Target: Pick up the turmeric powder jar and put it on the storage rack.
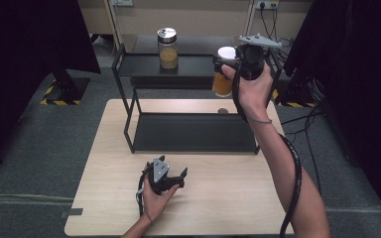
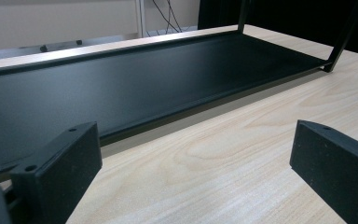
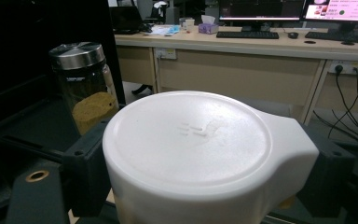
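Observation:
My right gripper (image 1: pixel 226 63) is raised at the right end of the black rack's top shelf (image 1: pixel 139 67), shut on a jar with a white lid (image 1: pixel 226 52) and orange-brown contents (image 1: pixel 222 85). In the right gripper view the white lid (image 3: pixel 191 140) sits clamped between the two black jaws. A second jar with a metal lid (image 1: pixel 167 48) stands on the top shelf; the right gripper view has this jar (image 3: pixel 85 86) to the left. My left gripper (image 1: pixel 176 177) rests low on the wooden table (image 1: pixel 218 193), open and empty, facing the rack's bottom tray (image 2: pixel 121 84).
The two-tier black metal rack (image 1: pixel 129 124) takes up the back half of the table. Dark curtains hang at both sides. A desk with monitors and keyboards (image 3: pixel 270 32) stands behind the rack. Cables trail from the right arm down the table's right edge.

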